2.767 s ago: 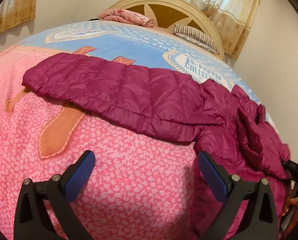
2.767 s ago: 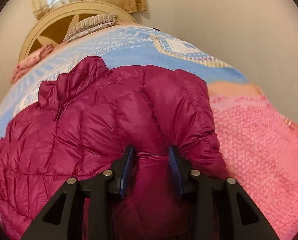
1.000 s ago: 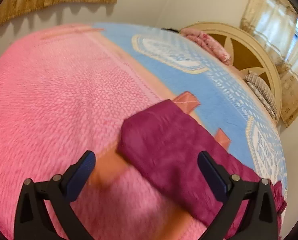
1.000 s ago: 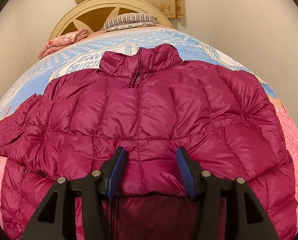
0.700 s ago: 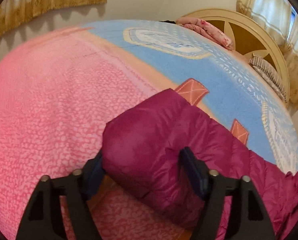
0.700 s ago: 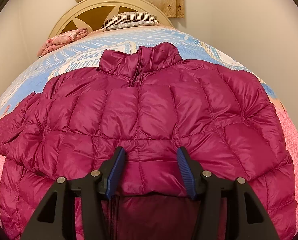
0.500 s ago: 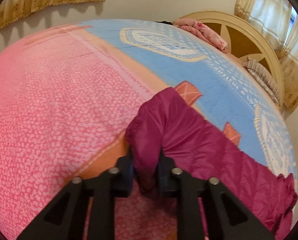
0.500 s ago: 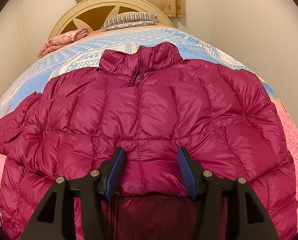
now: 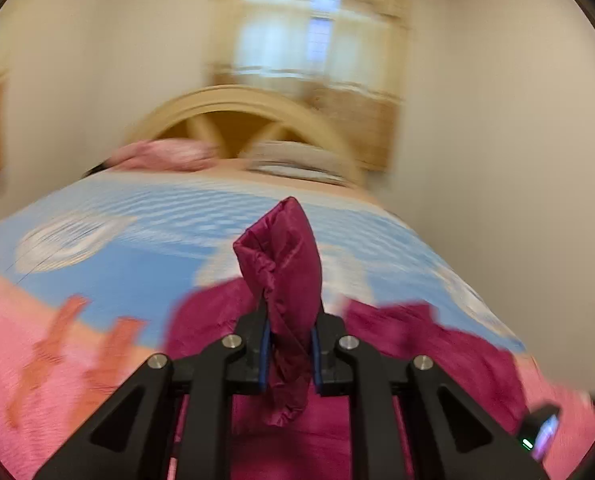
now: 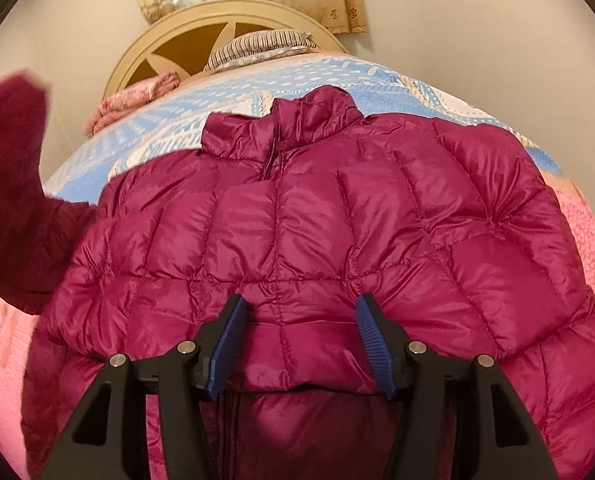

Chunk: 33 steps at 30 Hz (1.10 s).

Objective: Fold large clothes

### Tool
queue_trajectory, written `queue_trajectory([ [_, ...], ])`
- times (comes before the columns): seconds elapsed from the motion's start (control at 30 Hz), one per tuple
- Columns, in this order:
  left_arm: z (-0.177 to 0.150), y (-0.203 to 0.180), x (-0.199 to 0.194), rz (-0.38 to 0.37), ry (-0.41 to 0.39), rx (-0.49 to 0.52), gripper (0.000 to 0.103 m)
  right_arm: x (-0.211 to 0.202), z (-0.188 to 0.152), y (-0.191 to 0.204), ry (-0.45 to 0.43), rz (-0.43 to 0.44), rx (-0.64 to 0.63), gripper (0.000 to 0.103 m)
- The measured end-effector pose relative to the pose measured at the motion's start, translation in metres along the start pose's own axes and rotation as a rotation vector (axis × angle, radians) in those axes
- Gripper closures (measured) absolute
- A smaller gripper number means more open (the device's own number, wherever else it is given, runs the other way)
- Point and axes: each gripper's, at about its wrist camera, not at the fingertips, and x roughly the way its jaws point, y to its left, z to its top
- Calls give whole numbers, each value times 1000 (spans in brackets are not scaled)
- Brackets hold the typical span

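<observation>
A magenta puffer jacket (image 10: pixel 317 216) lies front up on the bed, collar toward the headboard. Its right sleeve is folded across the chest, and the cuff (image 10: pixel 301 364) lies between the fingers of my right gripper (image 10: pixel 302 320). That gripper is open, and the fabric between its blue pads (image 10: pixel 229 344) is not pinched. My left gripper (image 9: pixel 288 320) is shut on the other sleeve's cuff (image 9: pixel 285 248), which sticks up beyond the pads. In the right wrist view that raised sleeve (image 10: pixel 13 184) hangs in the air at the far left. The left wrist view is blurred.
The pink and blue bedspread (image 10: pixel 593 248) runs under the jacket. A cream headboard (image 10: pixel 233 24), a striped pillow (image 10: pixel 257 46) and a folded pink cloth (image 10: pixel 137 96) are at the bed's far end. Walls stand close on both sides.
My left gripper closed on the sleeve cuff, then swung it up off the bed and toward the jacket's body. The right gripper stayed over the folded sleeve.
</observation>
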Motion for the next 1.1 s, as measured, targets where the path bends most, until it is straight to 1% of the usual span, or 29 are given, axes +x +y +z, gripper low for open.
queue_trajectory([
  [0.03, -8, -22, 2, -44, 9, 35, 87, -2, 0, -5, -11, 15, 26, 45],
  [0.07, -15, -36, 4, -68, 18, 56, 87, -4, -1, -11, -22, 36, 65, 45],
  [0.13, -36, -65, 16, -120, 73, 76, 87, -7, -1, -21, -37, 68, 124, 44],
  [0.17, -42, -68, 22, -130, 97, 74, 87, -8, -2, -25, -45, 80, 146, 44],
  [0.2, -55, -76, 29, -138, 137, 76, 87, -10, -3, -29, -54, 94, 170, 44],
  [0.27, -75, -83, 43, -136, 205, 88, 87, -10, -4, -35, -61, 120, 203, 44],
  [0.33, -97, -84, 55, -126, 304, 90, 81, -9, -4, -34, -54, 125, 208, 44],
  [0.37, -97, -79, 58, -135, 308, 64, 78, -9, -4, -33, -49, 117, 201, 44],
  [0.4, -97, -71, 56, -129, 324, 33, 62, -6, -4, -28, -33, 97, 182, 44],
  [0.43, -95, -64, 52, -128, 345, 13, 40, -6, -3, -26, -37, 88, 172, 41],
  [0.47, -91, -60, 45, -133, 346, 5, 30, -5, -2, -24, -38, 94, 166, 39],
  [0.5, -90, -54, 36, -134, 326, 2, 22, -4, -1, -24, -37, 102, 166, 38],
  [0.53, -88, -48, 30, -130, 299, 4, 20, -3, -1, -25, -37, 108, 174, 38],
  [0.57, -88, -42, 15, -115, 266, 11, 17, -3, -1, -27, -39, 115, 181, 38],
  [0.6, -87, -36, 6, -102, 253, 11, 10, -2, -1, -27, -38, 121, 187, 38],
  [0.63, -87, -27, -5, -74, 241, 4, 6, -2, 0, -29, -36, 125, 190, 38],
  [0.67, -85, -21, -4, -55, 236, -2, 4, -3, 1, -30, -34, 131, 193, 38],
  [0.7, -87, -8, -10, -20, 227, -13, 4, -5, 2, -33, -31, 139, 198, 38],
  [0.77, -96, 16, -8, 43, 237, -32, 4, -17, 3, -36, -39, 133, 221, 38],
  [0.83, -107, 40, -2, 102, 279, -74, 4, -40, 5, -39, -90, 138, 249, 38],
  [0.9, -117, 55, 7, 143, 300, -112, 5, -61, 11, -33, -125, 177, 251, 38],
  [0.97, -129, 66, 16, 169, 332, -155, 5, -79, 23, -16, -148, 196, 205, 29],
  [1.0, -135, 73, 21, 165, 369, -197, 5, -84, 27, -5, -155, 196, 174, 19],
  [1.03, -137, 79, 25, 161, 388, -236, 5, -88, 33, 8, -162, 190, 132, 15],
  [1.1, -135, 81, 27, 171, 370, -259, 5, -88, 41, 33, -166, 161, 47, 14],
])
